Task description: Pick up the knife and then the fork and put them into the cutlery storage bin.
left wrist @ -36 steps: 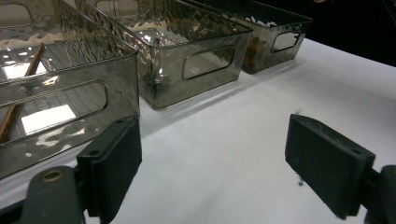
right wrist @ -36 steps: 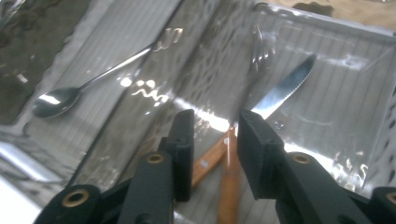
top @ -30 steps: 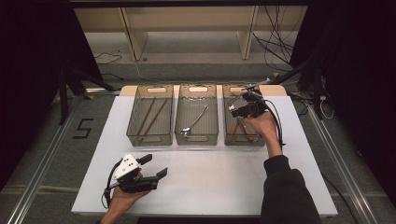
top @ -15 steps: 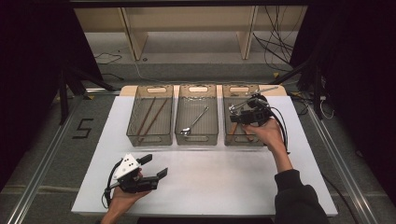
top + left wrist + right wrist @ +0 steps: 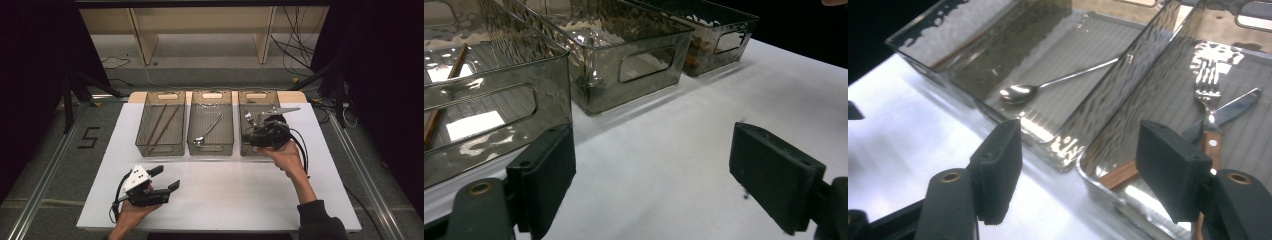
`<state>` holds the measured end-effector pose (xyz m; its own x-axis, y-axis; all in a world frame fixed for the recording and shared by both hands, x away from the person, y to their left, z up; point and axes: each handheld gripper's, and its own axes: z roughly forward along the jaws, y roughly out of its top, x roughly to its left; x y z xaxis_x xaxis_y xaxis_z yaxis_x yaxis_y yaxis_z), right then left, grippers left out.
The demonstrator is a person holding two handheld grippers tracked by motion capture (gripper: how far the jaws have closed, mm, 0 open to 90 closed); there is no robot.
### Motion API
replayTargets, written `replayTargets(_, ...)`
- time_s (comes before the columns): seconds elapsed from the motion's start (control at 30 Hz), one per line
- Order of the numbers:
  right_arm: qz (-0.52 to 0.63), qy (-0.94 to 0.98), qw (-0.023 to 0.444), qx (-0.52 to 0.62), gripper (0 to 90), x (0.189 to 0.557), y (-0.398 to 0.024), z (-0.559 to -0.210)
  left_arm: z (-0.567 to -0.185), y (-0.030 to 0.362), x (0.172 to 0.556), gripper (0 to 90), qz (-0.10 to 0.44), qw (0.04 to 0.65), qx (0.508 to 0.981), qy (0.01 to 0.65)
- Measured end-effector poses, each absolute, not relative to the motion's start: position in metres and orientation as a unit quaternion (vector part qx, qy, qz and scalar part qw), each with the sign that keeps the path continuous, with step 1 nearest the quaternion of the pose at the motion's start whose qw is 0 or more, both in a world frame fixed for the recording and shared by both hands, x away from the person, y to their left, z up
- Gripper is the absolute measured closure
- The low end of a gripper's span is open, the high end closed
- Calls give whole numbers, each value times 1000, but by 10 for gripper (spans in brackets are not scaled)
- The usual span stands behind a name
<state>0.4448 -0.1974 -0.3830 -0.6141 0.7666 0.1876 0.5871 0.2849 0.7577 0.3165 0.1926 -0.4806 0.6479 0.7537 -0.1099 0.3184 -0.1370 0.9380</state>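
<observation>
On the white desk [image 5: 225, 190], the left claw [image 5: 165, 181] rests wide open and empty; beyond, the right claw [image 5: 248, 134], also open and empty, hovers over the rightmost of 3 smoky plastic bins [image 5: 256, 95], apparently poised to pick its wooden-handled fork [image 5: 1209, 95].

Lighting: overhead, bright on the white table [image 5: 225, 200]; surroundings dark. Glare on the smoked bins [image 5: 1088, 125]. Near jaws softly blurred.
</observation>
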Motion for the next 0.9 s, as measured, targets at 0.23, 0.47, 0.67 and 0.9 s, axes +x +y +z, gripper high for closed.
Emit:
replayTargets(0.23, 438, 789, 105, 418, 339, 426, -201, -389, -481, 192, 318, 184, 198, 543, 726, 373)
replayTargets(0.47, 469, 778, 105, 405, 329, 407, -203, -396, -483, 192, 318, 184, 197, 541, 727, 374)
replayTargets(0.67, 497, 772, 96, 384, 324, 393, -205, -403, -482, 192, 317, 184, 198, 538, 731, 371)
replayTargets(0.9, 516, 763, 105, 374, 290, 377, -210, -409, -482, 191, 316, 184, 197, 540, 730, 369)
